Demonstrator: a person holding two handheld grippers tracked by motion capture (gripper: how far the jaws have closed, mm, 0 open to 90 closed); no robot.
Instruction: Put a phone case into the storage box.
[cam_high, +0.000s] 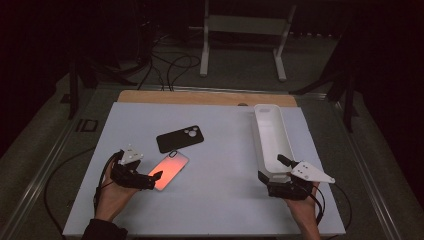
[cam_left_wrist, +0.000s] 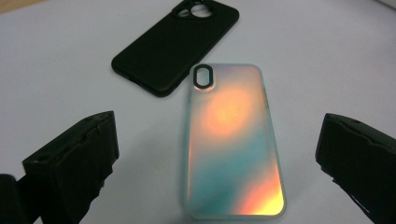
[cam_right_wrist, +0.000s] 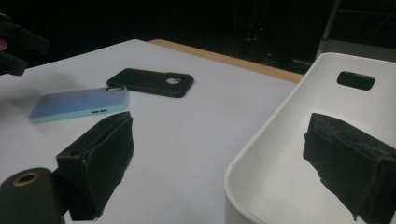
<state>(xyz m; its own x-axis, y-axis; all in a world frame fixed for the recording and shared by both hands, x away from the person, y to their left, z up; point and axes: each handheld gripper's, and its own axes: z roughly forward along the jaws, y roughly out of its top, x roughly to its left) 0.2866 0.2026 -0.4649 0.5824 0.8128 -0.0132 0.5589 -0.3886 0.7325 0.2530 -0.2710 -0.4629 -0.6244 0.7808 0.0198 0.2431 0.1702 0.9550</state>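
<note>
1. The left hand-held gripper (cam_high: 150, 176) sits low over the near-left part of the table (cam_high: 220, 200), held by the person's left hand (cam_high: 114, 197)
2. Its jaws are spread wide and grasp nothing; in the left gripper view the left hand-held gripper (cam_left_wrist: 217, 154) has one jaw on each side of the iridescent phone case (cam_left_wrist: 233, 142), and neither jaw touches it
3. The iridescent phone case (cam_high: 170, 170) lies flat on the table with its back up and its oval camera opening at the far end; it shines orange and teal
4. A black phone case (cam_high: 180, 138) lies flat just beyond it, also back up, with a round camera cutout at its far right end; in the left gripper view the black phone case (cam_left_wrist: 175, 44) has its near corner very close to the top of the iridescent one, and whether they touch cannot be told
5. The right hand-held gripper (cam_high: 277, 172) is at the near end of the white plastic bin (cam_high: 272, 150), held by the person's right hand (cam_high: 302, 210)
6. In the right gripper view the right hand-held gripper (cam_right_wrist: 219, 158) is released, with jaws wide apart: one jaw is outside the white plastic bin (cam_right_wrist: 280, 154) over the table and the other is inside it, so they straddle the bin's near wall without clamping it
7. The bin is long and narrow, stands on the right side of the table, and has a handle slot in its far end wall
8. Both phone cases lie well apart from the bin, across bare white table
</note>
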